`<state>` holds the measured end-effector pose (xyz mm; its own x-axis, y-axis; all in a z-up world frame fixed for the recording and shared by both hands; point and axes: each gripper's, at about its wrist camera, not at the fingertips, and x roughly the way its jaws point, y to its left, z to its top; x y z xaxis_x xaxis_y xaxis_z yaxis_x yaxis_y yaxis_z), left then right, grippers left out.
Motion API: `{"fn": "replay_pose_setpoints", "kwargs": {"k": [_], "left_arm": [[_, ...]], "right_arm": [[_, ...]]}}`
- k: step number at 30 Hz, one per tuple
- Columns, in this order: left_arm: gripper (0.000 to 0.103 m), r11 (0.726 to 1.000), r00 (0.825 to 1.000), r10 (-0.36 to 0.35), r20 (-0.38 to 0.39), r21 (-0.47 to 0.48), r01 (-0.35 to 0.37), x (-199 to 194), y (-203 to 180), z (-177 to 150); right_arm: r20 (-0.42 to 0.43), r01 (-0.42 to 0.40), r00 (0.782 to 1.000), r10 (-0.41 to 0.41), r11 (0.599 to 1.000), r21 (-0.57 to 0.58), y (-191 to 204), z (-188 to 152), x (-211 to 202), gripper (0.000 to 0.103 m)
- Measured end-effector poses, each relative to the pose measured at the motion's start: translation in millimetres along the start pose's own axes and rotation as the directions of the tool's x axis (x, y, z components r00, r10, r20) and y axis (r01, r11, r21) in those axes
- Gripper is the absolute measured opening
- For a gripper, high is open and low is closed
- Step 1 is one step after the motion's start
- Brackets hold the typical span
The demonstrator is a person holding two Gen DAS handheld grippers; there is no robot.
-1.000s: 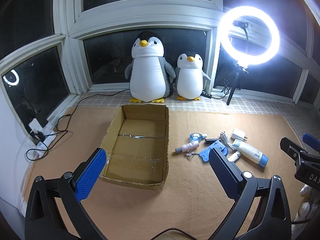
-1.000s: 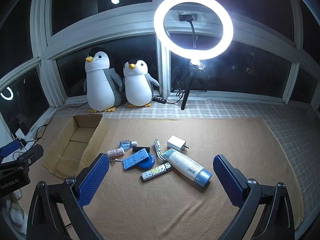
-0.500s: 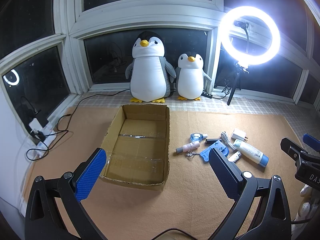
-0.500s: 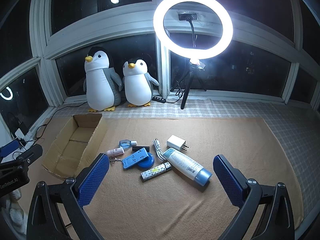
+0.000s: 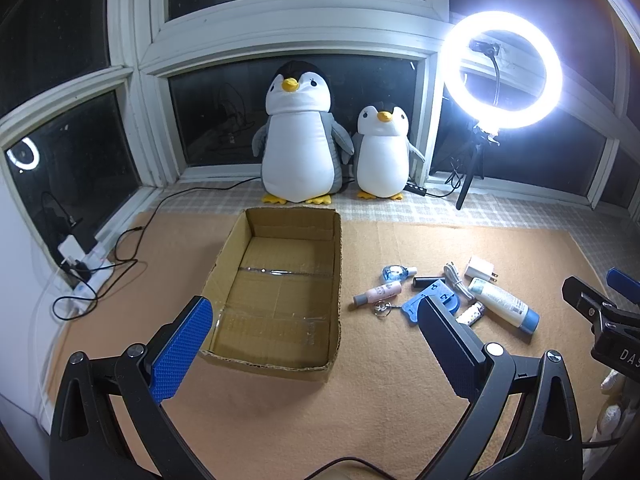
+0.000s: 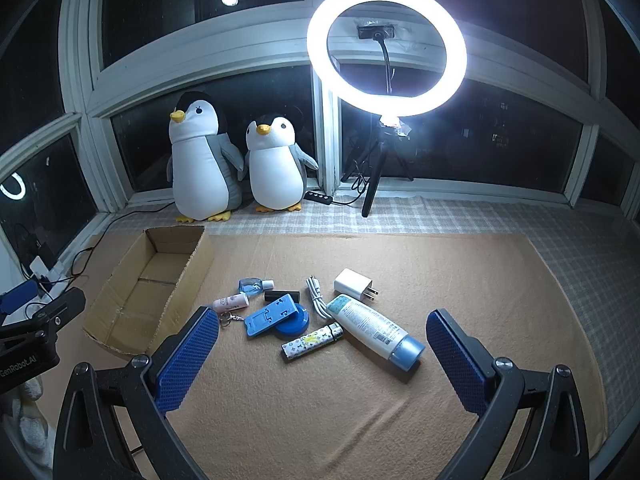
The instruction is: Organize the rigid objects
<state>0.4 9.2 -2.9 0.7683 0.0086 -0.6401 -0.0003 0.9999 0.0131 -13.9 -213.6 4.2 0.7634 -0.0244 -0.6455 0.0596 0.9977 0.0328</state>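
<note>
An open cardboard box (image 5: 338,264) (image 6: 120,308) lies empty on the tan mat. To its right lies a cluster of small objects: a white tube with a blue cap (image 6: 374,326) (image 5: 502,305), a white charger plug (image 6: 354,282), a white cable (image 6: 316,295), a patterned lighter (image 6: 312,342), a blue stand on a blue disc (image 6: 274,316), a pink bottle with a key ring (image 6: 231,303) and a small blue bottle (image 6: 252,285). My left gripper (image 5: 312,334) hangs open over the box's near end. My right gripper (image 6: 322,346) is open above the lighter, touching nothing.
Two plush penguins (image 5: 298,136) (image 5: 384,152) stand at the window behind the box. A lit ring light on a tripod (image 6: 386,48) stands at the back. A power strip with cables (image 5: 86,268) lies at the left edge of the mat.
Nothing has moved beyond a slight drift of both views; both grippers stay open and empty.
</note>
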Motion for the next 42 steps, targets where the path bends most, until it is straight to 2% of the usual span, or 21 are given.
{"fn": "replay_pose_setpoints", "kwargs": {"k": [13,22,29,33,42], "left_arm": [[0.102,1.000,1.000,0.018,-0.010,-0.006,-0.018,9.0,7.1,-2.2],[0.102,0.992,0.993,0.110,-0.046,-0.050,-0.112,29.5,42.9,-9.1],[0.102,0.976,0.976,0.194,-0.098,-0.085,-0.203,57.8,86.6,-17.7],[0.102,0.960,0.956,0.252,-0.151,-0.086,-0.267,82.5,108.9,-26.3],[0.102,0.944,0.925,0.293,-0.244,-0.077,-0.319,128.6,129.4,-42.5]], "right_arm": [[-0.015,0.001,1.000,-0.001,1.000,-0.002,-0.2,-2.9,7.5,0.103],[-0.028,0.012,1.000,-0.012,1.000,-0.001,-8.3,-4.5,19.0,0.103],[-0.035,-0.015,0.999,0.016,0.999,0.040,-26.8,-10.3,29.6,0.103],[-0.042,-0.001,0.999,0.003,0.999,0.054,-39.7,-15.8,36.8,0.103],[-0.097,0.050,0.994,-0.045,0.997,0.052,-72.9,-29.9,61.9,0.103]]}}
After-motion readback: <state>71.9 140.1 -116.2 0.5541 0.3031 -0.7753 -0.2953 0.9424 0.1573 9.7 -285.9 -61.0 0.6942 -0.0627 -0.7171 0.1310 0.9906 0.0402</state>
